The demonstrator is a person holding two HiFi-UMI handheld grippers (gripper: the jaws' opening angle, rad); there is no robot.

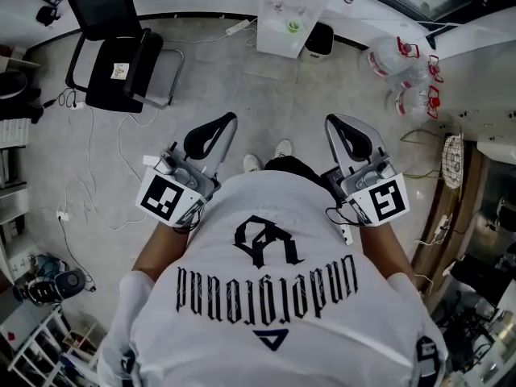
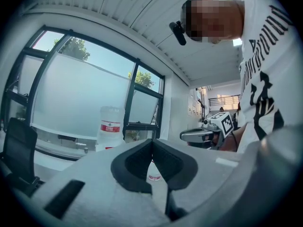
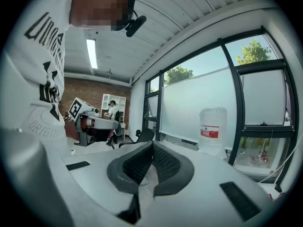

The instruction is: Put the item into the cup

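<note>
I cannot make out a cup or an item for certain in any view. A small green and white object (image 1: 294, 27) sits on a white table (image 1: 278, 39) far ahead on the floor, too small to identify. My left gripper (image 1: 226, 121) and right gripper (image 1: 332, 122) are held at chest height on either side of the person's body, pointing forward. Both are shut with nothing between the pads. In the left gripper view the jaws (image 2: 152, 144) meet and the right gripper (image 2: 204, 134) shows beyond them. The right gripper view shows closed jaws (image 3: 152, 146) and the left gripper (image 3: 97, 124).
A black office chair (image 1: 121, 55) stands at the far left, with cables on the floor beside it. A black bin (image 1: 321, 40) sits next to the white table. Large water jugs (image 1: 401, 67) lie at the right. A jug (image 3: 212, 126) stands by the windows.
</note>
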